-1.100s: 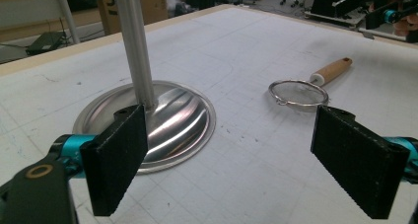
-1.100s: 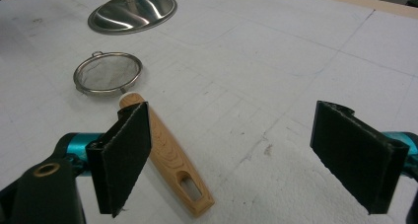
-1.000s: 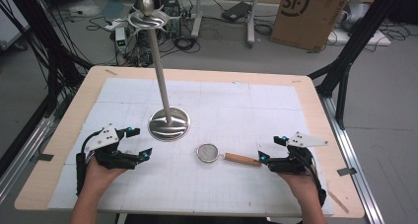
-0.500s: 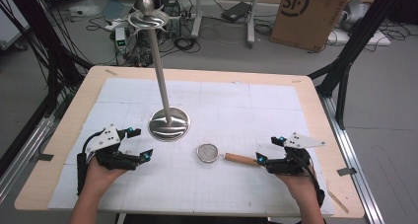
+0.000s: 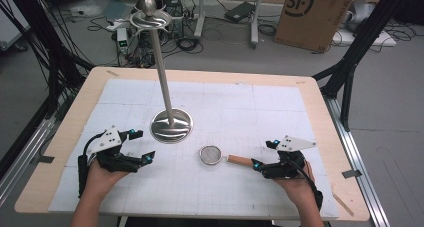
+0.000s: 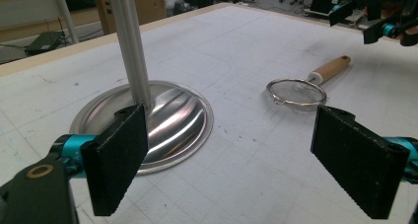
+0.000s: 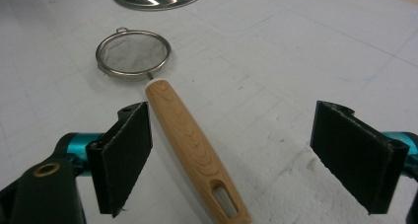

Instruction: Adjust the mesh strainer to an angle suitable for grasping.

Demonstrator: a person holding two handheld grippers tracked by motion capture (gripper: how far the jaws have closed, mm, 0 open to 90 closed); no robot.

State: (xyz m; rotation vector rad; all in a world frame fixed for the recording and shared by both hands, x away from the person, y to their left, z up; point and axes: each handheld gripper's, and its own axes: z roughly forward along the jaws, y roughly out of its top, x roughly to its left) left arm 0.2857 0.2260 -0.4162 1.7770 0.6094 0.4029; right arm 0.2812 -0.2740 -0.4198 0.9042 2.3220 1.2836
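A small metal mesh strainer (image 5: 211, 155) with a wooden handle (image 5: 239, 160) lies on the white mat, handle pointing right. My right gripper (image 5: 261, 155) is open at the handle's end. In the right gripper view the handle (image 7: 190, 145) lies between the jaws, nearer the left pad (image 7: 124, 155), with the strainer bowl (image 7: 133, 51) ahead. My left gripper (image 5: 141, 146) is open at the front left with nothing in it. In its own view the left gripper (image 6: 239, 165) faces the strainer (image 6: 297, 92).
A tall metal stand (image 5: 161, 67) with a round shiny base (image 5: 171, 125) rises mid-table, just beyond my left gripper; its base (image 6: 148, 120) fills the left of that gripper's view. The wooden table edge (image 5: 330, 137) borders the mat. Boxes and cables lie on the floor behind.
My right gripper has edged left, so its open jaws now straddle the end of the wooden handle. The left gripper and the strainer have stayed put.
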